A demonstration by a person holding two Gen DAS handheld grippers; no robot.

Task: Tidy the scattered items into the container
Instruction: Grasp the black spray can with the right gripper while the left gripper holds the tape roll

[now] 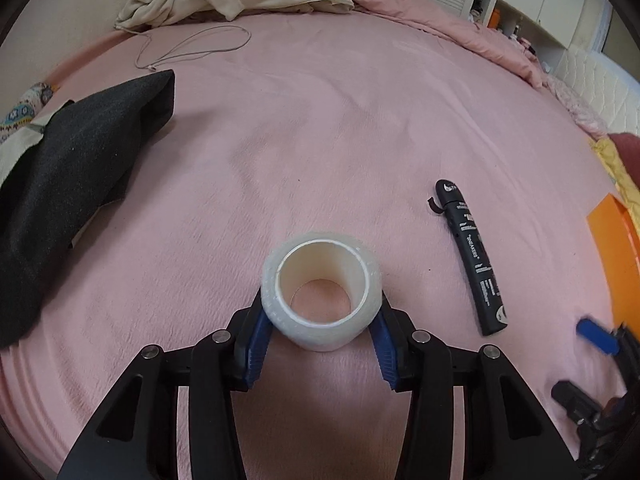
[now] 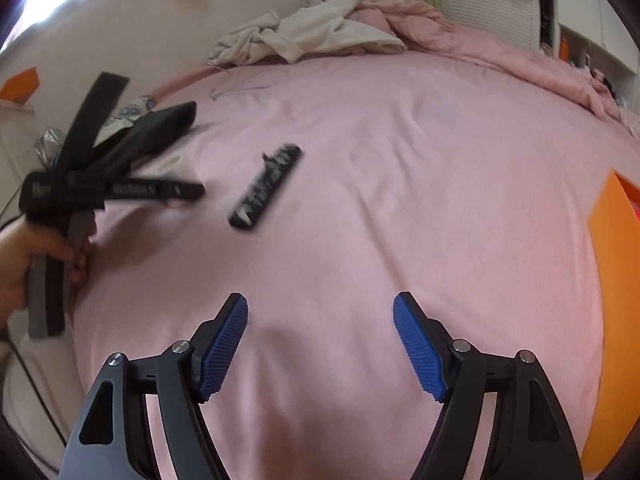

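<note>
Left tongs [image 1: 322, 338] clamp my white translucent tape roll [image 1: 320, 294] mid-bed; right tongs [image 2: 320, 344] gape empty; black printed tube [image 1: 474, 258] and orange container [image 1: 612, 248] await.

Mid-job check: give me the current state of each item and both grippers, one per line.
left gripper: shut on the tape roll.
tape roll: upright on the pink bedsheet, hollow core facing up.
black tube: lying flat, untouched.
right gripper: open, empty.
orange container: at the right edge; contents not visible.
dark cloth: lying crumpled at the left.
</note>
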